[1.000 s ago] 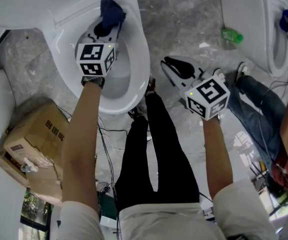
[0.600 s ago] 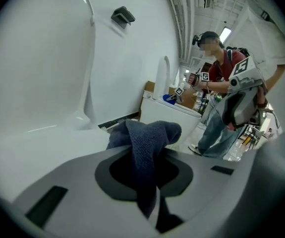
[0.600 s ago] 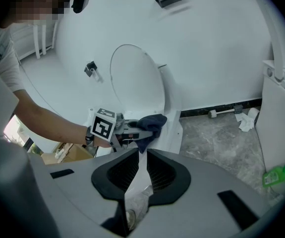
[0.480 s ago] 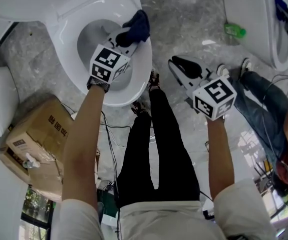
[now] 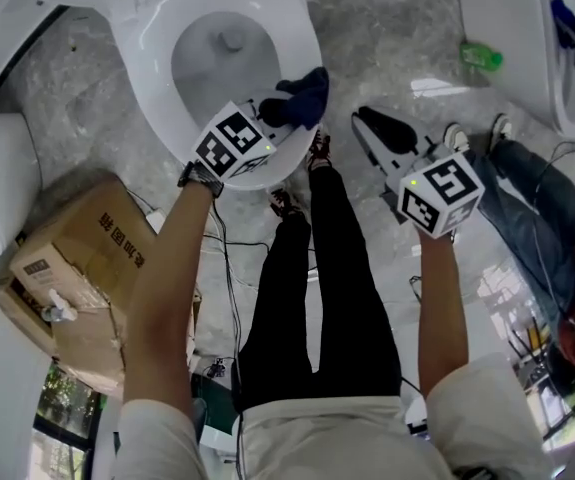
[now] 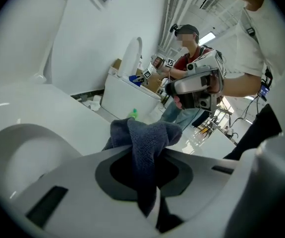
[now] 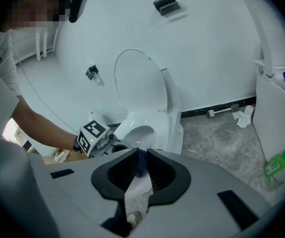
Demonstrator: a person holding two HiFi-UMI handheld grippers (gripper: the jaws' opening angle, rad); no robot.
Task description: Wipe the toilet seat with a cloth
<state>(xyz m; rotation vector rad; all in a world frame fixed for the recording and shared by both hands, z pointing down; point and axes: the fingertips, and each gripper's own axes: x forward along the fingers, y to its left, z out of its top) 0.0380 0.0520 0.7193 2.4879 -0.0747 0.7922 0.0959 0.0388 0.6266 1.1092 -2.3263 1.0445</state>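
Cloth [image 5: 302,96] lies on the toilet seat's [image 5: 157,98] front rim, clamped in my left gripper [image 5: 275,115]; the ring curves away toward the hinge. My right gripper [image 5: 369,126], barely parted and empty, hangs well off the seat.

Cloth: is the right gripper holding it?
No, the left gripper has the cloth clamped between its jaws.

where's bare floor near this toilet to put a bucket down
Bare marble floor lies between the toilet and the green bottle; a smaller strip runs between toilet and cardboard box. It is crowded around the wearer's legs and the second person at right.
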